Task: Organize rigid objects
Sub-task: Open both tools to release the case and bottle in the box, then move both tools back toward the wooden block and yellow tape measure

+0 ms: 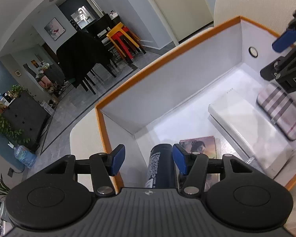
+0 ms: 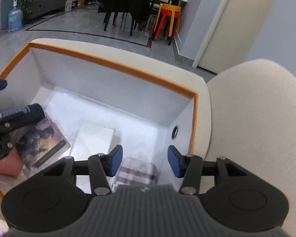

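An orange-rimmed white box [image 1: 167,57] [image 2: 112,64] sits on a cream seat. Inside lie a white flat box [image 1: 244,122] [image 2: 94,138], a plaid striped case [image 1: 280,110] [image 2: 138,171], a picture card [image 1: 203,146] [image 2: 41,144] and a dark blue cylindrical bottle [image 1: 160,165] [image 2: 29,110]. My left gripper [image 1: 149,161] is open over the box's left wall, with the bottle lying against its right finger. My right gripper [image 2: 145,163] is open just above the plaid case; it also shows in the left wrist view [image 1: 286,55].
A cream chair back [image 2: 256,118] rises right of the box. Beyond lie a grey floor, a black-draped chair [image 1: 82,55], stacked orange and red stools [image 2: 167,19], a water jug [image 2: 14,18] and plants. A pink object [image 2: 4,164] lies under the card.
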`<state>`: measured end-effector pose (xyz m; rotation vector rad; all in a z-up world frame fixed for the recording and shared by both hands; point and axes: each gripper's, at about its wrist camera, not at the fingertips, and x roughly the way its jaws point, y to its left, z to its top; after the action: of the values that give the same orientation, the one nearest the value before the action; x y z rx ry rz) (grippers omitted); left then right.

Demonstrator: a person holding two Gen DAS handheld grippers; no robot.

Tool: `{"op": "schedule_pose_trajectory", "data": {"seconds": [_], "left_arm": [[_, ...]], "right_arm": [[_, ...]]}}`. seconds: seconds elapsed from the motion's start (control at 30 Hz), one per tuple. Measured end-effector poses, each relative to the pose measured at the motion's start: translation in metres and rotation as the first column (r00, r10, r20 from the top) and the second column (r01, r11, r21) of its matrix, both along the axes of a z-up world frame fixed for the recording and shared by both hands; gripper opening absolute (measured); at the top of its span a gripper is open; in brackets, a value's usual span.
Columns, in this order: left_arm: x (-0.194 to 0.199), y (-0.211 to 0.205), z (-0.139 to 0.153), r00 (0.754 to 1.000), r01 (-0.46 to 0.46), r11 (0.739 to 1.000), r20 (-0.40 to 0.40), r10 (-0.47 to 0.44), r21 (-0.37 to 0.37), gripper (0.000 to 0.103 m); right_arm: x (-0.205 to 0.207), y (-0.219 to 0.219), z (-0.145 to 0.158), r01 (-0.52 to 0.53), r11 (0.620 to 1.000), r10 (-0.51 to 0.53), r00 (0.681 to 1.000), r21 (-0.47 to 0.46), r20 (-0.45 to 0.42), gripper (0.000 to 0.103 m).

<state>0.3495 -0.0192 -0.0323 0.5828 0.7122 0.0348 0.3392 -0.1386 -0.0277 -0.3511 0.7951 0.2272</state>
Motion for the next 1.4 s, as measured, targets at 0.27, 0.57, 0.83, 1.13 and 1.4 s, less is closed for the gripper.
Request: {"op": "schedule_pose_trajectory", "data": {"seconds": [0.27,0.57,0.83,1.13,1.4], "left_arm": [[-0.012,0.004,0.016,1.000,-0.002,0.999,0.014,0.003,-0.045,0.066],[-0.044,0.004,0.045,0.999,0.003,0.998,0.052,0.001,-0.068,0.067],[-0.092,0.008,0.078,0.995,0.004,0.993,0.100,0.008,-0.117,0.069],[-0.153,0.011,0.084,0.991,-0.009,0.980,0.127,0.035,-0.201,0.072],[-0.197,0.012,0.064,0.995,-0.020,0.964,0.090,0.045,-0.265,0.073]], "right_arm": [[-0.015,-0.008,0.015,0.003,0.997,0.000,0.999,0.079,-0.039,0.050],[-0.049,-0.009,0.033,0.000,0.994,0.004,1.000,0.112,-0.031,0.050],[-0.103,-0.017,0.069,-0.011,0.984,0.011,1.000,0.179,0.001,0.050],[-0.177,-0.041,0.084,0.006,0.974,-0.006,1.000,0.228,-0.001,0.051],[-0.221,-0.068,0.068,0.061,0.964,-0.051,0.998,0.258,-0.046,0.051]]}}
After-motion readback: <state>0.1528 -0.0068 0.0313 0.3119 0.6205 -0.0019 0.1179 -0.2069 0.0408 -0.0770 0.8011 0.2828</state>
